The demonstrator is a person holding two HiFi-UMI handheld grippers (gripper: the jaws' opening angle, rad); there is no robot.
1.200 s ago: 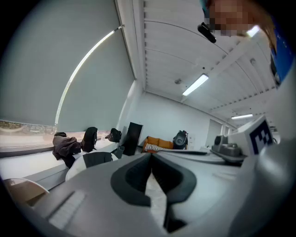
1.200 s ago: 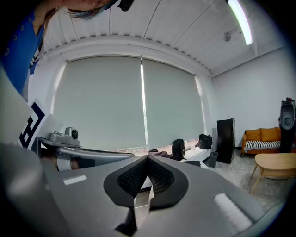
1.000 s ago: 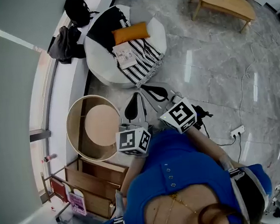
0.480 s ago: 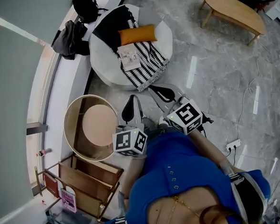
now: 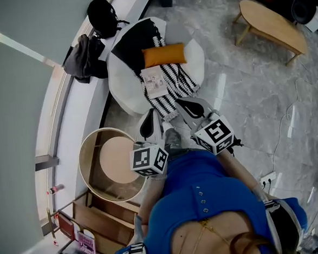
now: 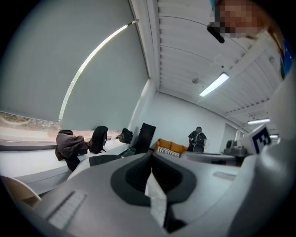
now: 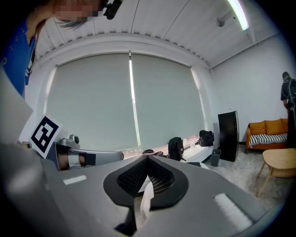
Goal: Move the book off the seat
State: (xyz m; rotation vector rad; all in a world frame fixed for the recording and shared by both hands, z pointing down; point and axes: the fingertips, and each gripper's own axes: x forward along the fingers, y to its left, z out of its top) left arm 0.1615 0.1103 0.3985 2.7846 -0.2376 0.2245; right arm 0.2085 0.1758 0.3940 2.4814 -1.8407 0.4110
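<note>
Approach looks like the step in hand. The left tool (image 5: 153, 116) and the right tool (image 5: 180, 102) both point toward the white round seat (image 5: 124, 87), short of its near edge. Each has its jaws pressed together with nothing between them. The book (image 5: 155, 81) lies flat on the striped blanket (image 5: 173, 83) that drapes the seat, just beside the orange cushion (image 5: 165, 55).

To do this well, one tool should probably spread its jaws before it gets to the seat, not above the book. The book looks thin and sits on soft cloth, so a straight pinch from above would likely gather blanket with it. A better way in would be low, at the book's near edge, with one jaw sliding under the cover and the other closing on top. The second tool could press the blanket down beside the book or steady its far edge. Lifting level should stop the pages from fanning open.

As for containers, the round wooden drum (image 5: 87, 150) beside the person is open at the top, and nothing shows on its inner shelf. The wooden rack (image 5: 103, 217) at the lower left holds a pink-labelled item (image 5: 86, 243); the rest of its contents are too small to tell.
</note>
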